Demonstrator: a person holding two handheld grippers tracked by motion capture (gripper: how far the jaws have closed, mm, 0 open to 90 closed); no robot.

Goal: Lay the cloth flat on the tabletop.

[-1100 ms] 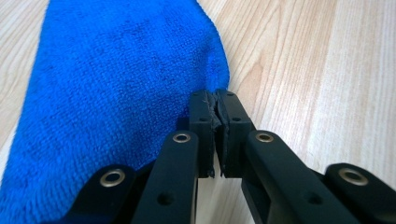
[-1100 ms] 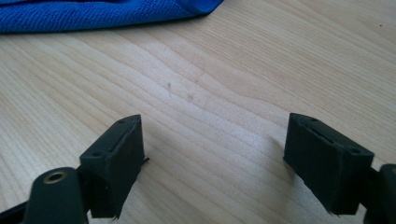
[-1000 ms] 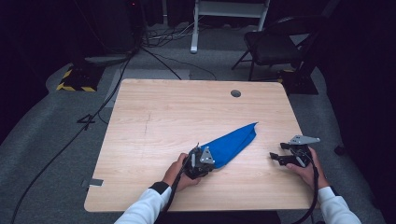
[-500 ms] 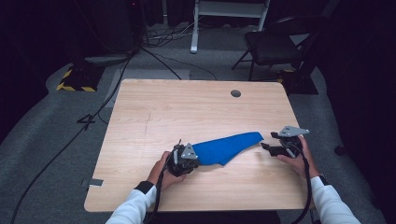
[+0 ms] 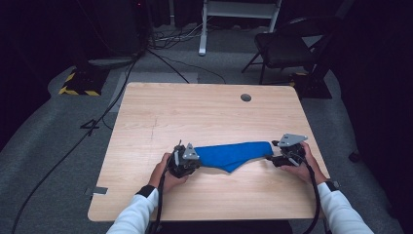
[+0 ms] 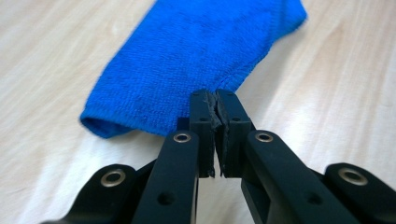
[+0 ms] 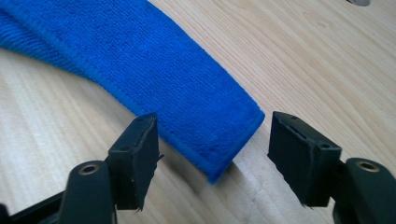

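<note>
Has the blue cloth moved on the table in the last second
Yes. The blue cloth has slid toward the person and swung from slanted to nearly level, judged against the table's round hole. The left gripper holds one end.

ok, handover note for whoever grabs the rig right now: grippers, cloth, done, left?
Left gripper: shut on the near edge of the blue cloth.
Right gripper: open, fingers either side of the cloth's other end, not pinching it yet.
Cloth: lies in a long folded band on the wooden table, near the front edge, between the two grippers.
Done: left end gripped, right gripper lined up.
Left: probably close the right gripper on its end, then lift or spread the cloth with both.
</note>
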